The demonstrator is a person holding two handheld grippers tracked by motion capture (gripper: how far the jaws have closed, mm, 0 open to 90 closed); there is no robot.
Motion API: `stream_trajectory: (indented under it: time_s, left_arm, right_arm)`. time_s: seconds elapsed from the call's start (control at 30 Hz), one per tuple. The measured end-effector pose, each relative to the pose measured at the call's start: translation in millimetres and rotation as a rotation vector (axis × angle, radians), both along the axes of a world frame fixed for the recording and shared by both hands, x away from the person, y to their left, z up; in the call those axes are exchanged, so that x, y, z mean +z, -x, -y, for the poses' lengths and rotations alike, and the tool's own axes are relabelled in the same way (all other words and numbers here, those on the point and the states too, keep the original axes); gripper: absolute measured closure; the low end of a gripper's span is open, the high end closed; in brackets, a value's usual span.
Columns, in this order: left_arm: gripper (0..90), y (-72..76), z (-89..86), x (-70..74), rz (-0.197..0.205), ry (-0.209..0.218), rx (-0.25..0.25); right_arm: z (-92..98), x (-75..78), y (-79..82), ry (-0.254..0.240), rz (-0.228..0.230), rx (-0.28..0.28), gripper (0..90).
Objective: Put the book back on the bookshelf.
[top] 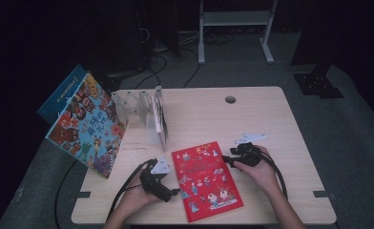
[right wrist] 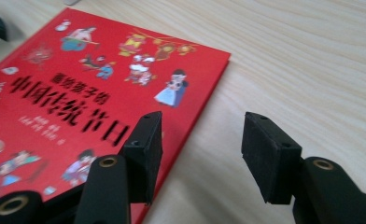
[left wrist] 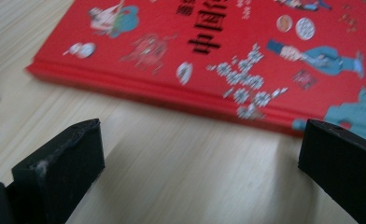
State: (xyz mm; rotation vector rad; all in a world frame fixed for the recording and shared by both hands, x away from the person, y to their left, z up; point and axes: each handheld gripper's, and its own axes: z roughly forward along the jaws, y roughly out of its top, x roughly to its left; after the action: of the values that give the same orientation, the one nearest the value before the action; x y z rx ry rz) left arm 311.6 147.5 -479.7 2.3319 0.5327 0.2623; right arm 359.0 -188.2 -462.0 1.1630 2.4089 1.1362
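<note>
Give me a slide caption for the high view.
Two hand-held grippers, left gripper and right gripper, flank a red book lying flat on the wooden table.

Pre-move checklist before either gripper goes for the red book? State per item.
1. Red book lies flat and closed on the table: ok.
2. Left gripper jaws open, nothing between them, facing the book's long edge: ok.
3. Right gripper jaws open with nothing clamped; one jaw hangs over the cover, the other over bare wood: ok.
4. Either gripper touching the book: cannot tell.
5. Table around the book's edges free of other things: ok.
6. White book rack has an open slot: ok; the colourful book leans against its left end.
</note>
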Motion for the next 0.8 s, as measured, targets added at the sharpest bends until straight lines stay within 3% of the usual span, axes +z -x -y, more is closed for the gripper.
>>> stream_trajectory:
  time_s: [0.2,0.3,0.47,0.8]
  left_arm:
    - [0.0,0.0,5.4,0.0,-0.004,0.008,-0.001]
    - [0.0,-1.1,7.3,-0.9,-0.014,0.015,0.002]
    - [0.0,-3.9,13.5,-3.1,-0.008,0.035,0.019]
    - [0.0,-8.9,21.0,-3.6,-0.002,0.020,0.046]
  right_arm:
    - [4.2,2.4,9.3,-0.003,-0.011,0.030,47.2]
    - [8.5,2.1,14.3,-0.003,-0.041,0.042,47.3]
    - [11.6,1.0,15.8,-0.018,-0.095,0.032,51.6]
    - [11.8,-1.6,14.0,-0.022,-0.136,0.028,56.5]
